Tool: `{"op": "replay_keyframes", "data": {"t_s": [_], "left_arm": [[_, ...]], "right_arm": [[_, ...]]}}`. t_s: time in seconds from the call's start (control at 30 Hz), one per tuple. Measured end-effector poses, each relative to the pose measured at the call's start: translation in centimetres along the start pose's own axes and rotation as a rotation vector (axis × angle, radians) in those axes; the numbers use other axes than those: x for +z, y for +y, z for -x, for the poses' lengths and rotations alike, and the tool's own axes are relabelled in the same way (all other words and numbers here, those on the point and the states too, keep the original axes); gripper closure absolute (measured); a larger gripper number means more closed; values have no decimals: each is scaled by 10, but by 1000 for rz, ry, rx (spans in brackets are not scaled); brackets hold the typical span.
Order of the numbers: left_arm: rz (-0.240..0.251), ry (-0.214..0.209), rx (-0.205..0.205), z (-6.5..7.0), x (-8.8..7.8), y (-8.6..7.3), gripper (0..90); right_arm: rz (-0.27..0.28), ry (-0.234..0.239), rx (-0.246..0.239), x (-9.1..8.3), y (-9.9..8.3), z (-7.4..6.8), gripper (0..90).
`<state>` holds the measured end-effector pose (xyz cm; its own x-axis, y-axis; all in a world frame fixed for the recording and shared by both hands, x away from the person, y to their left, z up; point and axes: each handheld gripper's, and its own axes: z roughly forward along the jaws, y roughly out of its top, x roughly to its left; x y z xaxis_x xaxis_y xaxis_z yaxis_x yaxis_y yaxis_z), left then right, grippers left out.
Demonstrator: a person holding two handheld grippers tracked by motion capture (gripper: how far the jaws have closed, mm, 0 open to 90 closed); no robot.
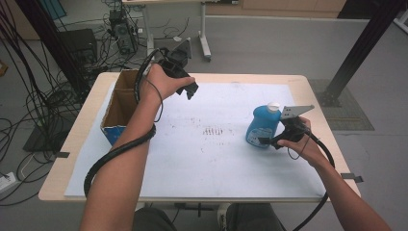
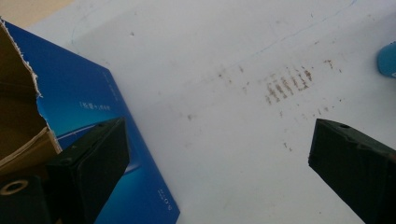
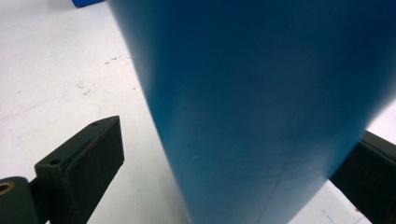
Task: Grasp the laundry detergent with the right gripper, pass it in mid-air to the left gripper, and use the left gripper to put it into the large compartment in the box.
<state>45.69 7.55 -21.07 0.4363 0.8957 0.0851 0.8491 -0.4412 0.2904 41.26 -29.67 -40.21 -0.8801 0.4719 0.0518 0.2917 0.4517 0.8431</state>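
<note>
The blue plastic bottle (image 1: 261, 127) with a white cap stands upright at centre right of the high view, on the white table cover (image 1: 216, 159). The right gripper (image 1: 269, 141) brackets its lower body, jaws spread wide; in the right gripper view a gap shows beside the left jaw, so nothing is clamped. The smooth, curved wall looks slippery and may flex, so a low, square pinch across the body seems safest. The left gripper (image 1: 191, 90) hovers open at upper left, beside the cardboard box (image 1: 118, 108).

Lab: floor cables (image 1: 43, 96), computer tower (image 1: 126, 41)
</note>
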Motion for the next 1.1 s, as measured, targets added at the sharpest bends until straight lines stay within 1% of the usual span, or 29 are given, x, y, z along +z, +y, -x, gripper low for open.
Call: {"op": "replay_keyframes", "data": {"t_s": [0.13, 0.63, 1.1], "left_arm": [[-6, 0, 3, -1, 1, 0, 59], [3, -3, 1, 2, -1, 1, 59], [3, -3, 3, 2, -1, 0, 59]], "right_arm": [[10, 1, 2, 0, -1, 0, 21], [30, -10, 1, -1, -1, 1, 19], [33, -13, -8, 0, -1, -1, 19]]}}
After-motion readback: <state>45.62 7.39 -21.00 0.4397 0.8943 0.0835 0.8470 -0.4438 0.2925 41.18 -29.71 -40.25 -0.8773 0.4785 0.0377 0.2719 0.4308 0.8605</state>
